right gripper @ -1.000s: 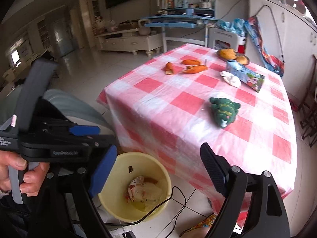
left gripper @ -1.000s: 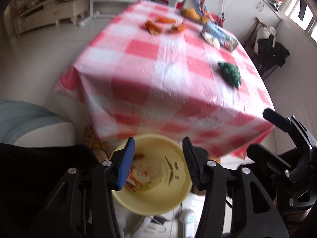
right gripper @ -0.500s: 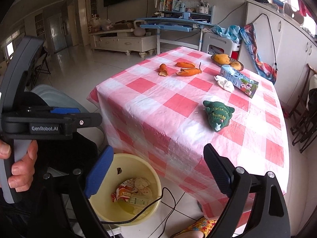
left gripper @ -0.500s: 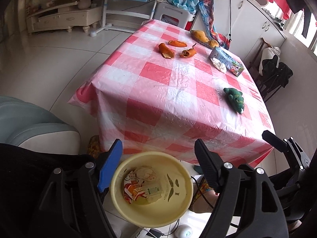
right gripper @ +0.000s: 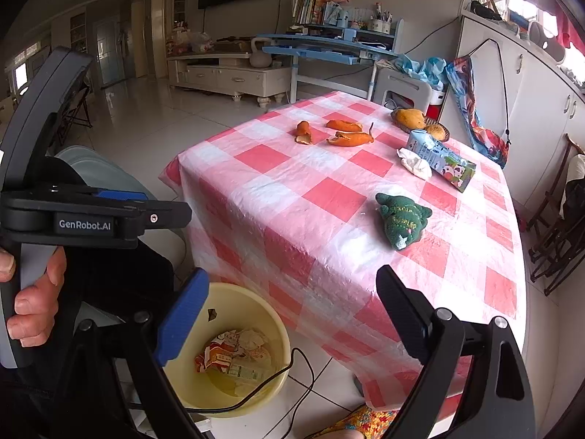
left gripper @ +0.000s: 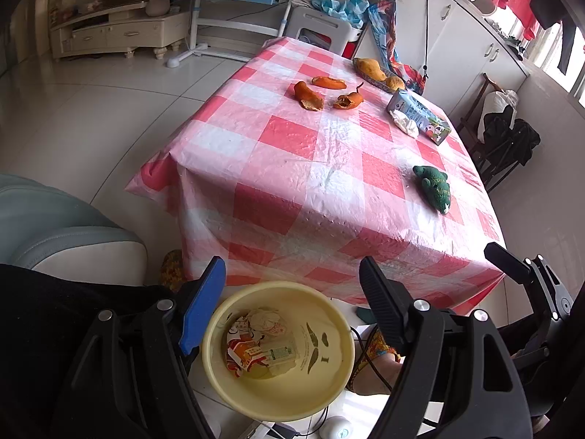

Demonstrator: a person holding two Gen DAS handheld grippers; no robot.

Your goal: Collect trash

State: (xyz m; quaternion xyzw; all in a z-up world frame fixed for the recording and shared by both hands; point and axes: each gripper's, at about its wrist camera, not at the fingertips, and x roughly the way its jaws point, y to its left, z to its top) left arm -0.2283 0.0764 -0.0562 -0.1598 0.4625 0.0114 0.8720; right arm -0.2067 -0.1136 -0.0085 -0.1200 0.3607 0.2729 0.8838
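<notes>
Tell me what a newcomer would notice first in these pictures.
The red-and-white checked tablecloth fills the middle of both views, with orange peels at its far end and a green soft toy nearer the front. Below the table's near edge, a yellow bin on the floor holds wrappers.

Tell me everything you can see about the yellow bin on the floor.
The yellow bin is a round, pale yellow bucket that looks like plastic, standing upright and open-topped on the white tiled floor beside the checked table's near corner. A dark face-like print marks its inner wall. Inside lie crumpled printed wrappers and some paper. In the right wrist view a black cable crosses its front rim. Neither gripper touches it.
</notes>
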